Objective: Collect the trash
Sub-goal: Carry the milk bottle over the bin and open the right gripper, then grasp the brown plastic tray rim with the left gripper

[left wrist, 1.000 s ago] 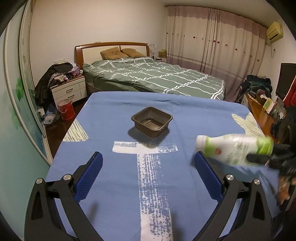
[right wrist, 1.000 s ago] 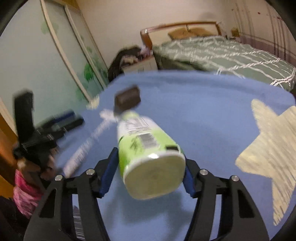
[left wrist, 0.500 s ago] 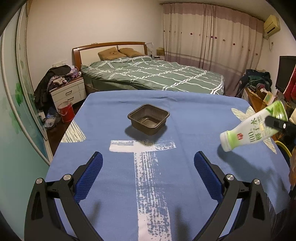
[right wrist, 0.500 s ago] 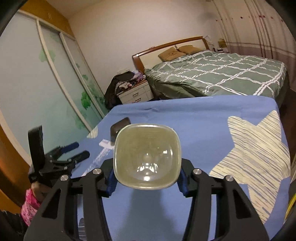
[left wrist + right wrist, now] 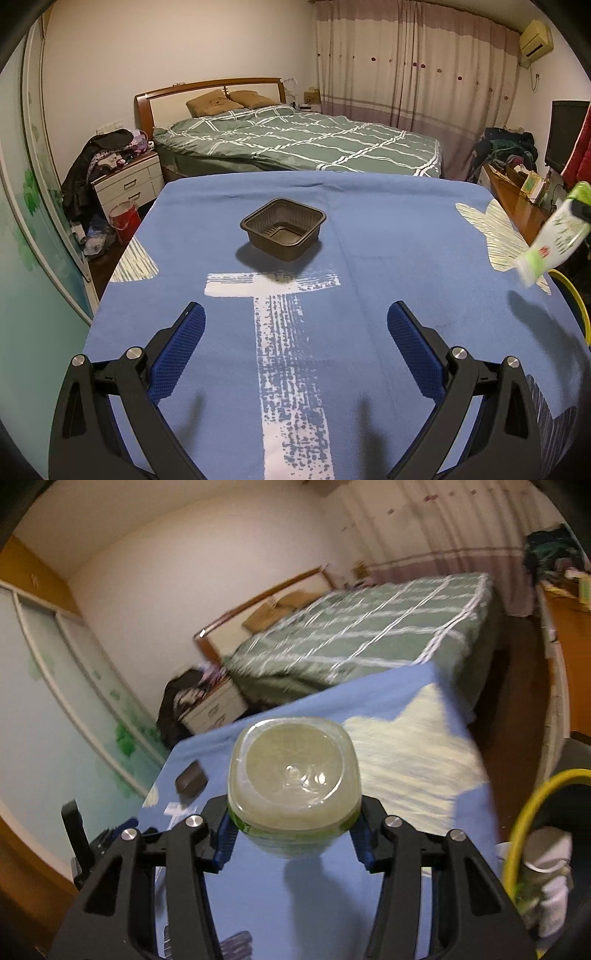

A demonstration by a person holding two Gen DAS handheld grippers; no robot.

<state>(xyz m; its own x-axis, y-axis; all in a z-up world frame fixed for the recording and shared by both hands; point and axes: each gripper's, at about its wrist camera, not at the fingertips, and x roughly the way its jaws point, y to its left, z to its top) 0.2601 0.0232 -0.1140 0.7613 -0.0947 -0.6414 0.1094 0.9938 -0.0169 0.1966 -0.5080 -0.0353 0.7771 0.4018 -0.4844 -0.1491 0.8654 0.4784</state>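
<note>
The right tongs (image 5: pixel 293 840) are clamped on a green-and-white plastic bottle (image 5: pixel 293 771), their blue pads pressing its two sides. Its square base fills the middle of the right wrist frame, so the bottle lies along the fingers with the base toward the camera. In the left wrist frame the same bottle (image 5: pixel 554 240) hangs tilted at the right edge, clear of the blue-clothed desk (image 5: pixel 388 229) and just above a yellow-rimmed trash bin (image 5: pixel 532 812). That bin sits at the lower right of the right wrist frame and already holds some pale rubbish. The hold looks meant for carrying the bottle off the desk edge to drop it in.

The left tongs (image 5: pixel 295 334) stand wide apart and empty, low in the frame, aimed at the dark brown plastic tray (image 5: pixel 283 228) in the centre. The tray rests on the cloth, probably the next pickup.

Count: one bottle, one tray, one bin, two tongs.
</note>
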